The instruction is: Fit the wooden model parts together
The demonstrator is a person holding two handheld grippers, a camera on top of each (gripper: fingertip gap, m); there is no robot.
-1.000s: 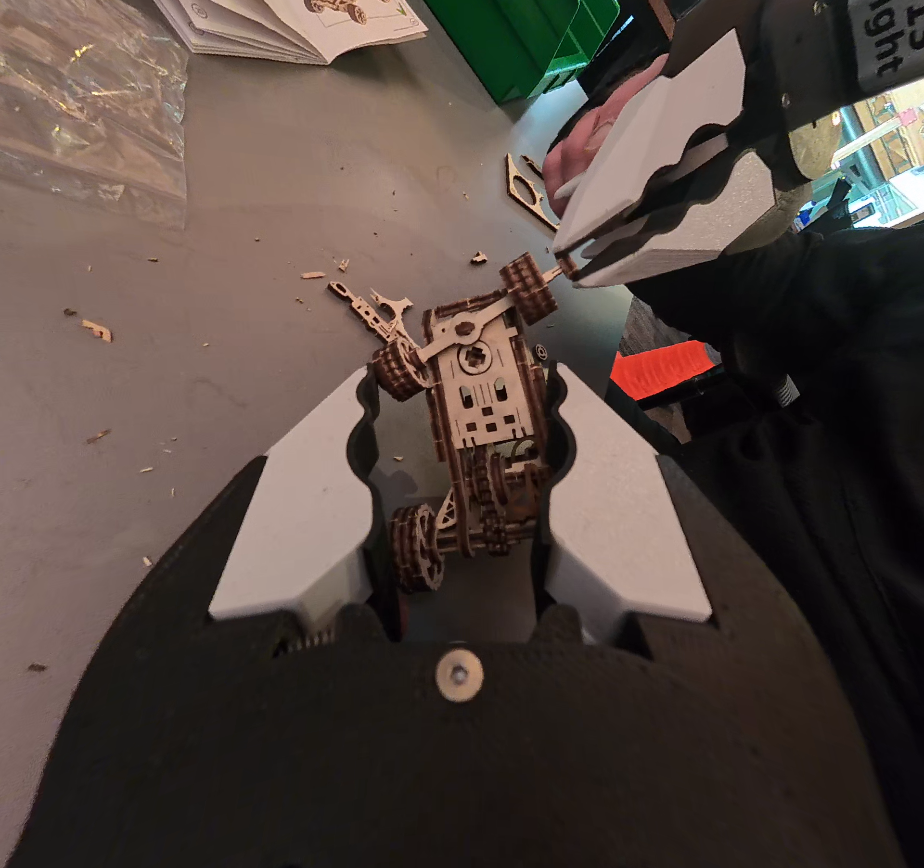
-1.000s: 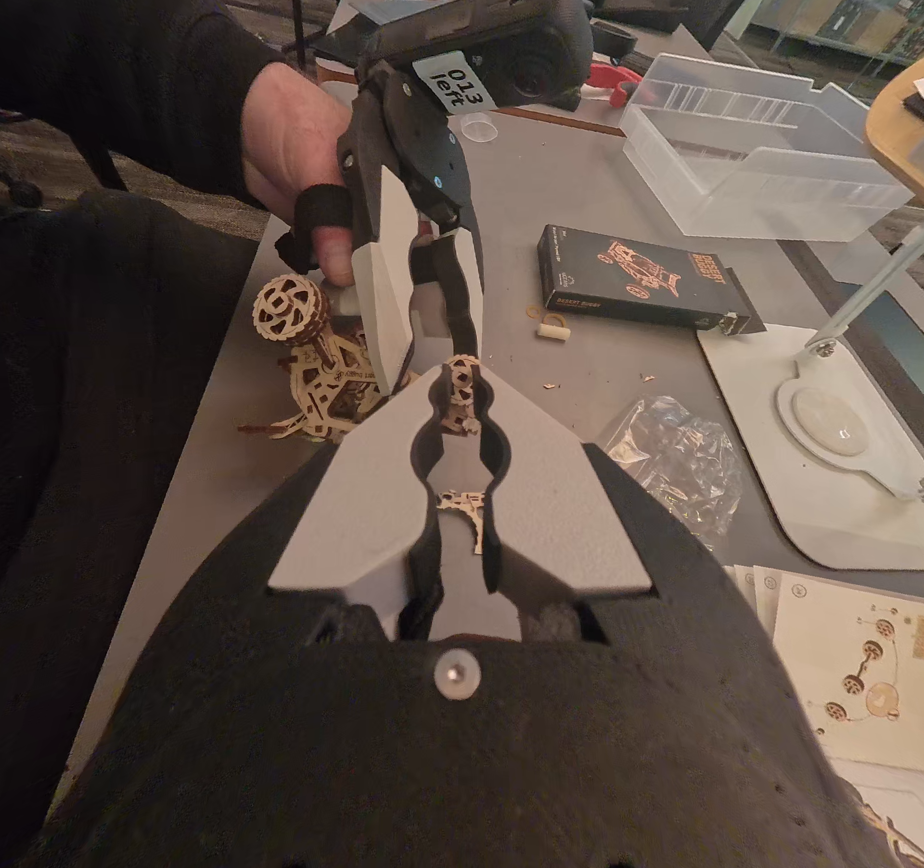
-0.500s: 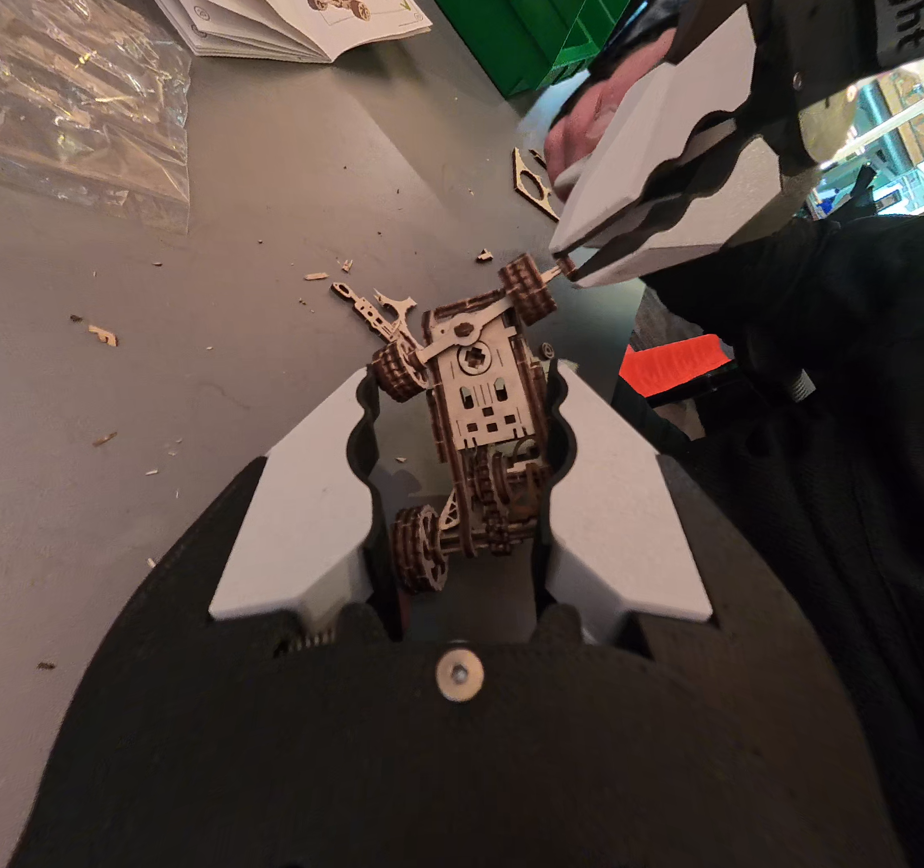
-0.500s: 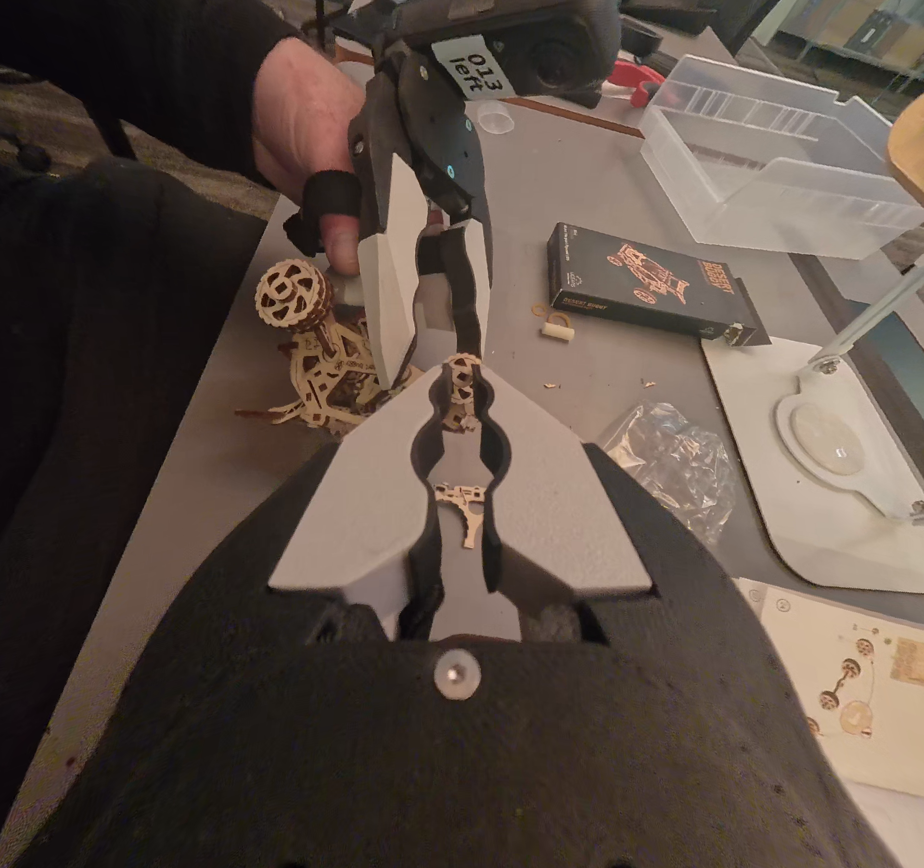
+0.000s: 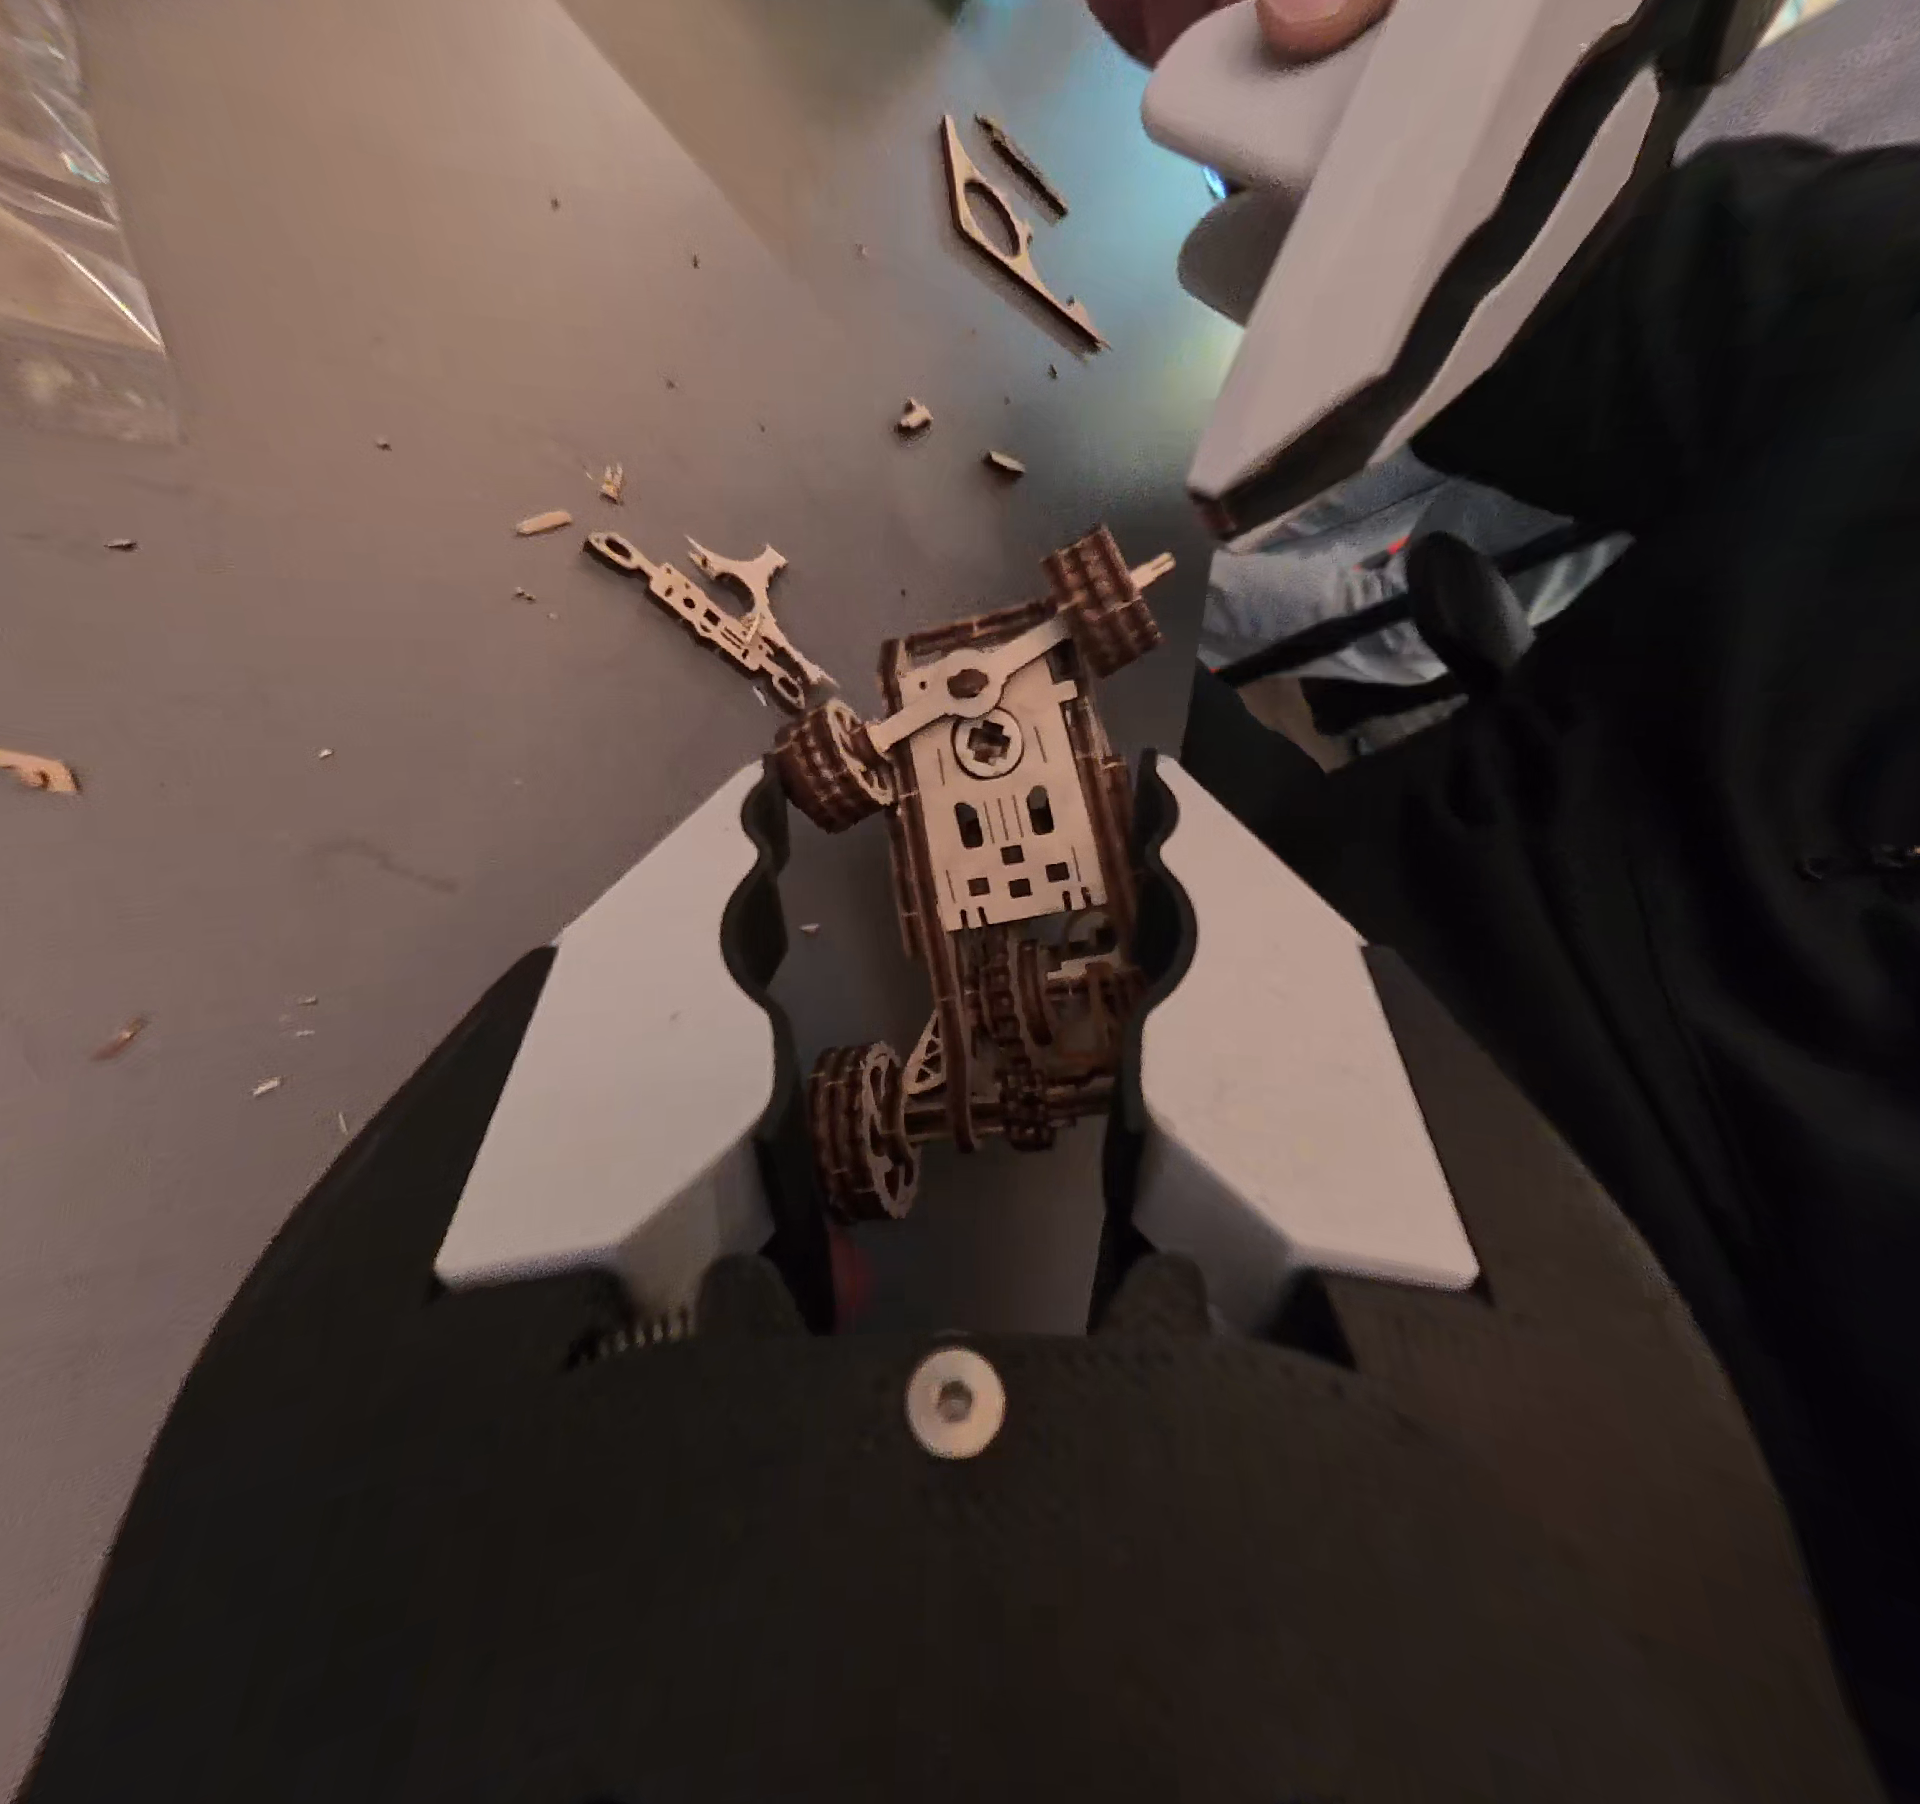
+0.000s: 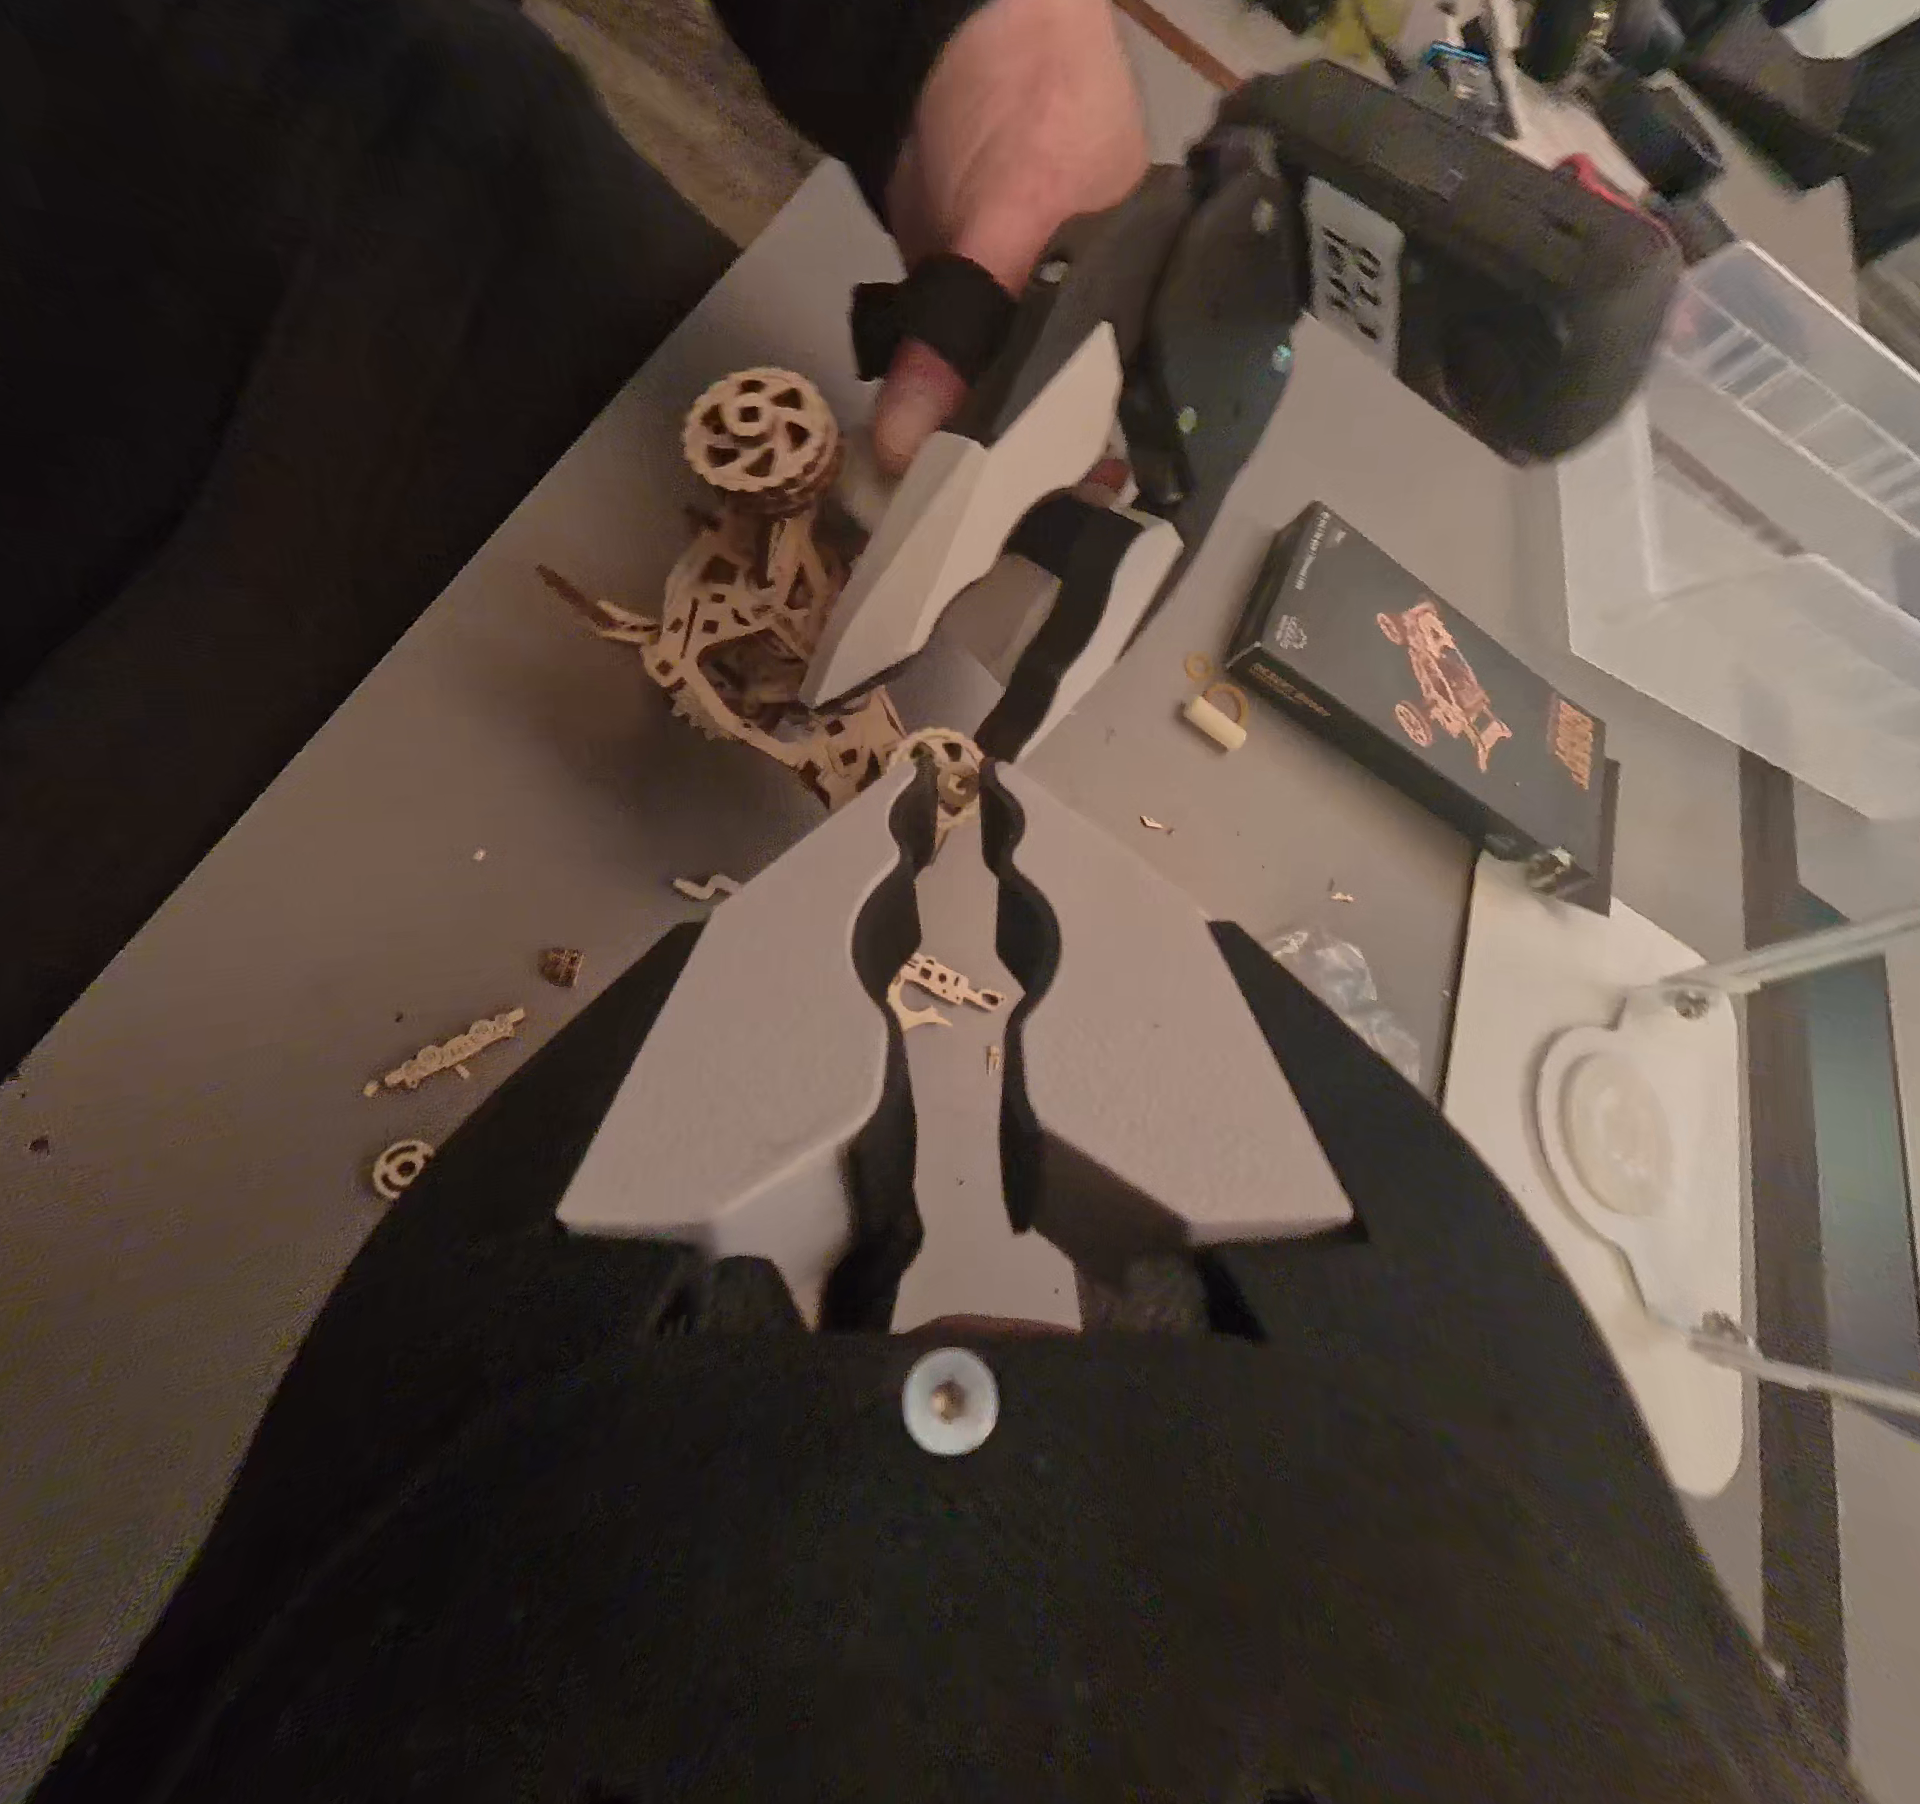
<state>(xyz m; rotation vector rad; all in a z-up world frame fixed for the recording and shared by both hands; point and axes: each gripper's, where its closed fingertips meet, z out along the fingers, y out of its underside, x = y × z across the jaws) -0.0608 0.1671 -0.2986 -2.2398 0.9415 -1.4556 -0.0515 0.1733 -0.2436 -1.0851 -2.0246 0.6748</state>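
Note:
A small wooden buggy model [image 5: 997, 881] is tilted nose-up between my left gripper's fingers [image 5: 956, 778], which are shut on its rear body. It also shows in the right wrist view [image 6: 748, 611], with one big wheel [image 6: 758, 445] up and the left gripper [image 6: 909, 720] clamped over it. My right gripper [image 5: 1210, 507] hangs just above and right of the front wheel's axle peg [image 5: 1153, 568], apart from it. In its own view the right gripper [image 6: 956, 772] has its jaws almost together and nothing shows between them.
Loose wooden parts lie on the grey table: a flat strip [image 5: 707, 611], a triangular frame [image 5: 1003, 227], a chain-like piece [image 6: 447, 1058], a ring [image 6: 400, 1167]. A black box [image 6: 1434, 705], clear bin [image 6: 1766, 528], plastic bag [image 6: 1340, 975] and white base [image 6: 1621, 1183] stand right. A dark-sleeved person sits close. Across from one pair of fingers to the other is roughly 6 cm. The left tips stand about 12 cm off the chain-like piece [image 6: 447, 1058].
My right gripper has come off the front wheel's axle peg and lifted up and back. The left gripper still holds the model and has tilted lower toward the table.

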